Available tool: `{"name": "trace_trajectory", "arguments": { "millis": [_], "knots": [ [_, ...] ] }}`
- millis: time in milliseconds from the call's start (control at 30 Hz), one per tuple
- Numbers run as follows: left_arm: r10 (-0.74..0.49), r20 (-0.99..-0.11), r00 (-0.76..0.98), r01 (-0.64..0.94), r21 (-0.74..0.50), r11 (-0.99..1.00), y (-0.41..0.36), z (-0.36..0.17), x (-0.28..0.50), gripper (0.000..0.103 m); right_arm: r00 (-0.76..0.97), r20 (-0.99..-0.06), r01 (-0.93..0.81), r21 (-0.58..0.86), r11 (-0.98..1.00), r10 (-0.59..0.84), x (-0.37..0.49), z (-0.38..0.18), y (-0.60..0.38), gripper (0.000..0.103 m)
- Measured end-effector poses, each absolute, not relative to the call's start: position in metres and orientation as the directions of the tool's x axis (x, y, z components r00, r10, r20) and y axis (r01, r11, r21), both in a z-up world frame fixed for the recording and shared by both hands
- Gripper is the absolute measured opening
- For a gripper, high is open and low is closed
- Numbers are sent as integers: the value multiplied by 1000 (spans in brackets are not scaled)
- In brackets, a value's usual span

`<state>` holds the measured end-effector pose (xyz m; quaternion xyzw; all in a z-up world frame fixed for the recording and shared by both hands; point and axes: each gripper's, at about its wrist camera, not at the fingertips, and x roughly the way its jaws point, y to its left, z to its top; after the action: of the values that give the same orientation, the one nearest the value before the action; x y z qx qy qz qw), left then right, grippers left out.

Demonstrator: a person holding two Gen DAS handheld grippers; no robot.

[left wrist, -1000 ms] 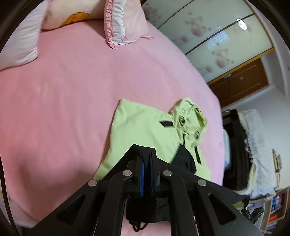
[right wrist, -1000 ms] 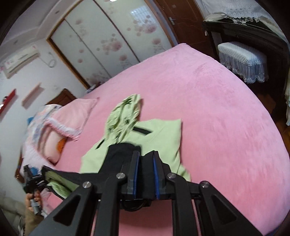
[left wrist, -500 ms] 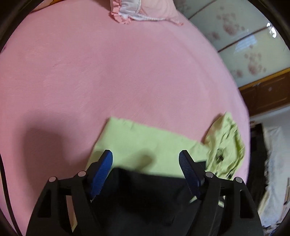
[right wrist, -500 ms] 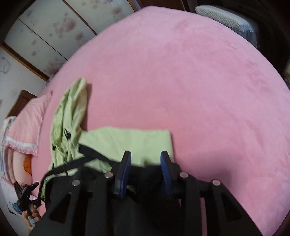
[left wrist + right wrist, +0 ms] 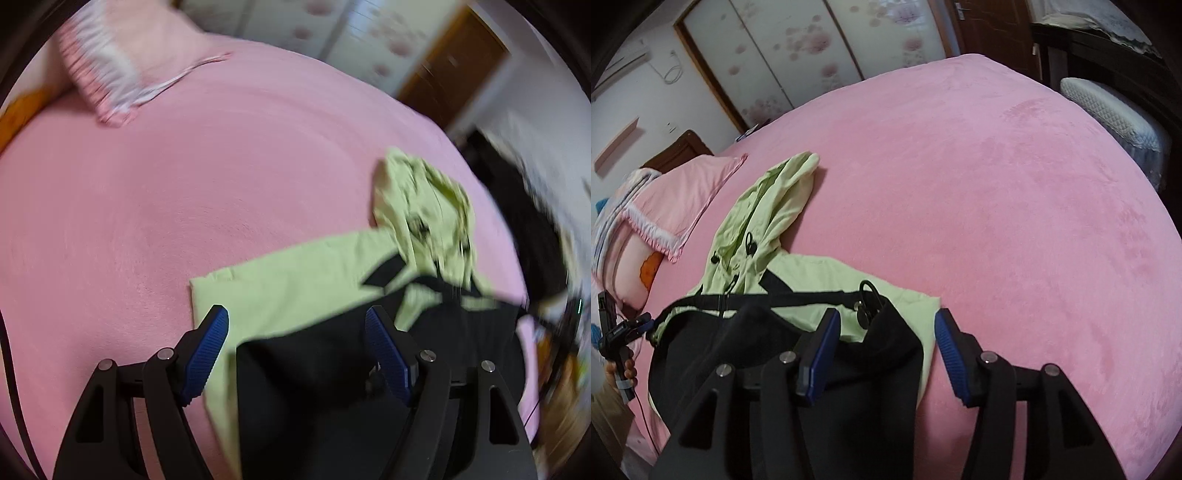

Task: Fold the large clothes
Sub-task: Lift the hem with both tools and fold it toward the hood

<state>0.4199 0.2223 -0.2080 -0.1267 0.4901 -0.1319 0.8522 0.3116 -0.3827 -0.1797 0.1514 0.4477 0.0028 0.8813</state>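
Your left tongs (image 5: 297, 345) stand released and your right tongs (image 5: 886, 341) are opening, both over the black-hemmed lime-green hooded jacket (image 5: 798, 269) on the pink bed (image 5: 1015, 203).

We see a lime-green and black hooded jacket (image 5: 798, 280) lying on the pink bed — black lower half folded over the green. Its hood (image 5: 768, 206) lies rumpled, pointing toward the pillow.

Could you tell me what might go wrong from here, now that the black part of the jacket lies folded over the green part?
1. The right tool is opening with the black hem between its pads; withdrawing could drag the fold askew.
2. The drawcord loop lies near its fingers and might snag.
3. The hood sprawls unfolded toward the pillow, so the jacket stays bulky.
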Motion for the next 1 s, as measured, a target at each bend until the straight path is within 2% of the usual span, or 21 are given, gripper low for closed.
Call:
{"name": "trace_trajectory", "arguments": {
  "millis": [200, 333, 433, 567, 733, 867, 933, 1000],
  "knots": [
    [-361, -818, 448, 325, -227, 918, 205, -196, 386, 75, 607, -777, 112, 289, 951, 165, 308, -185, -384, 53],
    [-277, -852, 443, 450, -56, 891, 186, -197, 365, 75, 613, -772, 90, 280, 956, 168, 303, -183, -381, 53],
    [-170, -848, 502, 449, 87, 889, 179, -203, 363, 75, 618, -770, 49, 238, 970, 158, 298, -181, -374, 53],
    [-117, -836, 535, 423, 146, 894, 173, -212, 379, 76, 608, -781, 26, 200, 979, 143, 299, -183, -369, 53],
    [-54, -837, 544, 497, 270, 825, 151, -226, 392, 75, 590, -791, 20, 211, 977, 159, 304, -187, -371, 55],
    [-47, -839, 541, 516, 288, 807, 142, -233, 402, 75, 595, -784, 4, 219, 976, 174, 307, -189, -375, 55],
    [-78, -843, 533, 499, 238, 833, 144, -231, 408, 69, 601, -773, -6, 251, 968, 204, 306, -188, -376, 55],
    [-114, -856, 505, 483, 171, 859, 148, -232, 418, 46, 613, -750, -26, 295, 955, 249, 302, -185, -377, 57]
  ]
}}
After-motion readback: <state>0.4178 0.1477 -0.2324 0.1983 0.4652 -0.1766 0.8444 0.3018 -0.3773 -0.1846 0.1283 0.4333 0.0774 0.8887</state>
